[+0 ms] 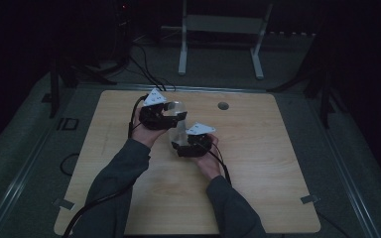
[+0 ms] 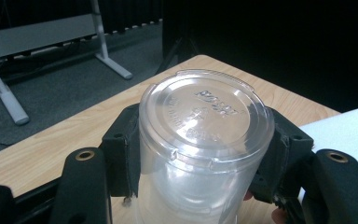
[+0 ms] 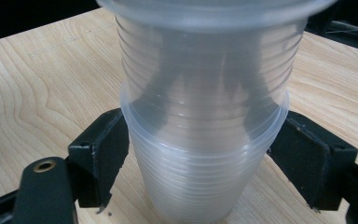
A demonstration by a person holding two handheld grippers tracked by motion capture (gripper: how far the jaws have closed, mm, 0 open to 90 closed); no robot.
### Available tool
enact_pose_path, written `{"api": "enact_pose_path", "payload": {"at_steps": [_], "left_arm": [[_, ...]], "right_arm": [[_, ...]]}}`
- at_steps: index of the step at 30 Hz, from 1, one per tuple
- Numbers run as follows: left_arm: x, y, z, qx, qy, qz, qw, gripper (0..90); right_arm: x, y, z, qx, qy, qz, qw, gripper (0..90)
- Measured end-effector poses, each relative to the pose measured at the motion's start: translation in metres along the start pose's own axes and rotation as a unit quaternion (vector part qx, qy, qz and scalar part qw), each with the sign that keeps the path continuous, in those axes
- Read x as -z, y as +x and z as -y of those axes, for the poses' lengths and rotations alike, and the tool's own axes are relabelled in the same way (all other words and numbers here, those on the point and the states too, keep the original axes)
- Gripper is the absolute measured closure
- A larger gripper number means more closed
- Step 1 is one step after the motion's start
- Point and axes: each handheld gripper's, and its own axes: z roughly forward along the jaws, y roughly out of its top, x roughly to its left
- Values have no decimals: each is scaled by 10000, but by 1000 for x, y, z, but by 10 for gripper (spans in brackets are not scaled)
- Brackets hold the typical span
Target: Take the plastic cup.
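Observation:
A stack of clear plastic cups is held over the wooden table between my two grippers. My left gripper is shut on the outermost cup; the cup's embossed base faces the camera and a black pad presses on each side of it. My right gripper grips the other end. Its pads sit against the bunched rims of the nested cups, while the ribbed outer cup rises beyond them. A hand holds each gripper.
A round cable hole lies in the tabletop behind the grippers. A white metal frame stands on the floor behind the table, with black cables beside it. The right gripper's grey plate shows in the left gripper view.

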Motion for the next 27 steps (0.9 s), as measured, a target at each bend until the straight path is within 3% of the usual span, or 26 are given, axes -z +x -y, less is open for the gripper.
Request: {"api": "enact_pose_path", "payload": {"at_steps": [18,27], "left_arm": [[15,-2,-25,-95,-181,51,9998,406],[29,1,-37,-41,-370,151,9992,408]], "right_arm": [[-1,-1,1,-12,-7,-23,10000,205],[-1,-1,1,-12,5,-29,10000,204]]}}
